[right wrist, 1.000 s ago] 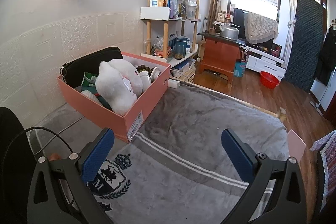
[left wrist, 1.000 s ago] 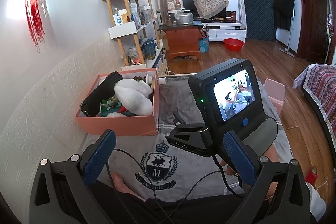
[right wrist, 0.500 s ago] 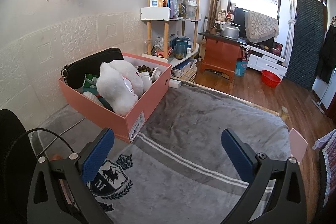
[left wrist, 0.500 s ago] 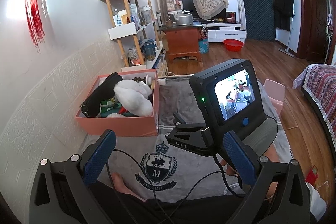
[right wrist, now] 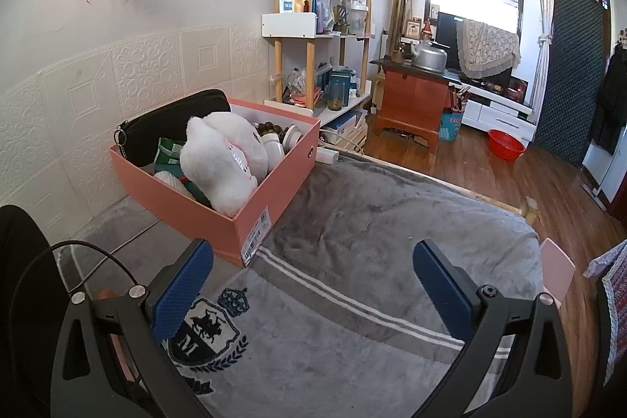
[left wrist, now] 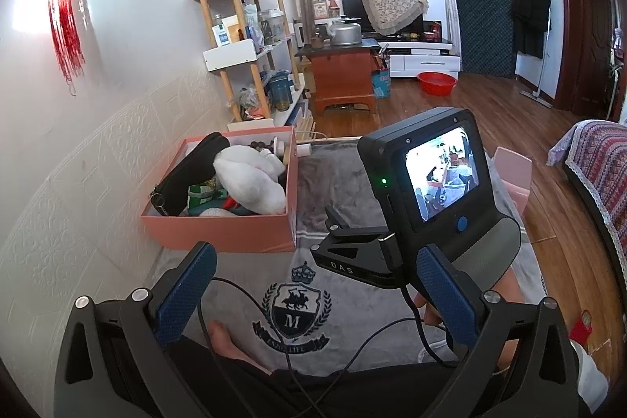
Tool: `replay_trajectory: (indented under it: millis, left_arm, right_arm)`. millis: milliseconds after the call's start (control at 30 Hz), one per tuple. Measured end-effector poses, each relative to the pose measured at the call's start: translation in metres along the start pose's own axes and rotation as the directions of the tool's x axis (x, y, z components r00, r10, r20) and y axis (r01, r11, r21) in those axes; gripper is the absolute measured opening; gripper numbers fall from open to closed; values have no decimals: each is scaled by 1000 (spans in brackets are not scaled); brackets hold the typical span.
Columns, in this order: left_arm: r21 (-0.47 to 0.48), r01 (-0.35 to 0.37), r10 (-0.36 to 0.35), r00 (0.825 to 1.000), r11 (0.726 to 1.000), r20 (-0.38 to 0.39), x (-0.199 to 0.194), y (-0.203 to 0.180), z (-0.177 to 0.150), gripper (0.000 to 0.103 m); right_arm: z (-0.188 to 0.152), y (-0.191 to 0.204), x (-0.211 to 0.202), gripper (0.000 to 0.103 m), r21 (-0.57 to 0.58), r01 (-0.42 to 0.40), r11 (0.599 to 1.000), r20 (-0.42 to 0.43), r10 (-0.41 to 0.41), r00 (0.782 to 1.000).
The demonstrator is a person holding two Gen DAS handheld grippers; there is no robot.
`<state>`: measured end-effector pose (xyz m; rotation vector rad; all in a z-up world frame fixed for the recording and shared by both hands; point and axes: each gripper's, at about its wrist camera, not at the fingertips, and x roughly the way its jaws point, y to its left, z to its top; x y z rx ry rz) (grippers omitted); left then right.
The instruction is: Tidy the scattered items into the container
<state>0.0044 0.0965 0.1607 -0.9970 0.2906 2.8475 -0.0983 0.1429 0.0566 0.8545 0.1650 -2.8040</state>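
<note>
A pink cardboard box stands on a grey blanket by the wall. In it lie a white plush toy, a black pouch, a green packet, dark beads and a white bottle. My left gripper is open and empty, held above the blanket short of the box. My right gripper is open and empty, to the right of the box. In the left wrist view I see the right gripper's body with its lit screen.
The grey blanket with a crest print covers the surface. A pink lid or panel sits at its right edge. A wooden shelf rack and a red cabinet stand beyond. Cables trail near me.
Both views have shifted very slightly. The grippers stay open and empty and nothing in the box has moved.
</note>
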Motion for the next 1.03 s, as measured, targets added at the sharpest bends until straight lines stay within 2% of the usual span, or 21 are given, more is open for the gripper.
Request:
replay_trajectory:
  millis: [833,933,1033]
  left_arm:
    - [5,26,-26,1000,1000,-14,-1,-4,-3,103]
    - [-13,74,-74,997,997,-12,-2,-3,-3,103]
    - [-23,84,-84,996,996,3,-4,-2,-4,103]
  right_arm:
    - [1,-1,-1,103,-4,4,1000,1,-4,1000]
    - [2,0,-1,103,-6,10,1000,2,-10,1000]
    - [2,0,-1,103,-7,11,1000,-1,-11,1000]
